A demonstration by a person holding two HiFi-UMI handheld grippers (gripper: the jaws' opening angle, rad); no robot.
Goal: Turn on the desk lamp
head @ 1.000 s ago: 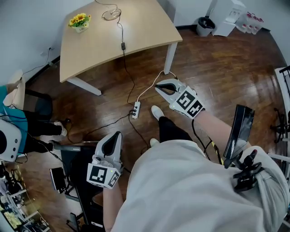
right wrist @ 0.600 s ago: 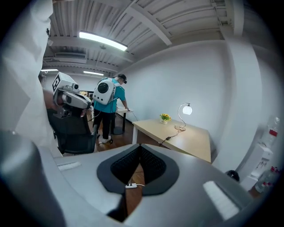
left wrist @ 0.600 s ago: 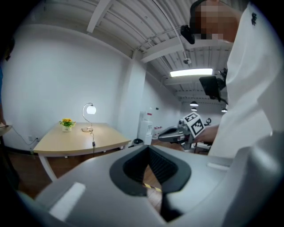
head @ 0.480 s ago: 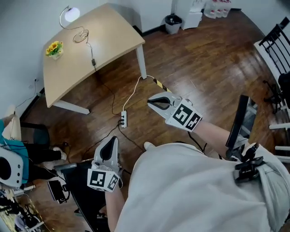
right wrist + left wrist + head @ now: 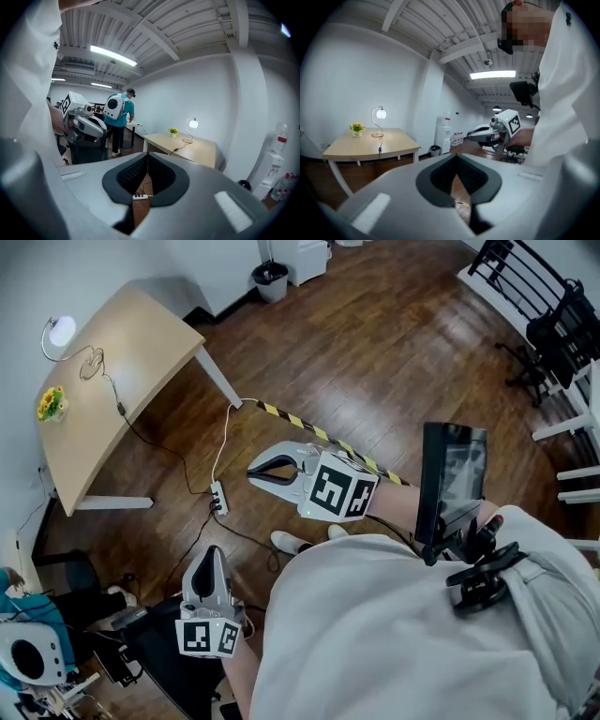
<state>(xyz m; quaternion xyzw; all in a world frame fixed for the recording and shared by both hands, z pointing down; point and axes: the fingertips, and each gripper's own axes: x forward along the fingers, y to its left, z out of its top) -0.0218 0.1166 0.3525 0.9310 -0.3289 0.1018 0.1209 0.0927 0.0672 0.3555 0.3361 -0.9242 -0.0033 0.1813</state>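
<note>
The desk lamp (image 5: 60,332) stands lit at the far corner of the light wooden desk (image 5: 105,399), well away from both grippers. It also glows in the left gripper view, lamp (image 5: 380,114), and in the right gripper view, lamp (image 5: 192,123). Its cord (image 5: 120,409) runs over the desk edge to a power strip (image 5: 218,499) on the floor. My right gripper (image 5: 257,472) hangs shut and empty over the floor. Lower down, my left gripper (image 5: 212,555) is shut on nothing, above a black chair.
A pot of yellow flowers (image 5: 51,403) sits on the desk. Yellow-black tape (image 5: 310,428) crosses the wood floor. A bin (image 5: 270,277) stands by the far wall, black chairs (image 5: 555,324) at the right. A person with a white backpack (image 5: 116,110) stands beyond the desk.
The head view has swung right, so the desk and lamp slid from top centre to the upper left and look farther off. Both grippers stayed shut; the right one drifted left in view.
</note>
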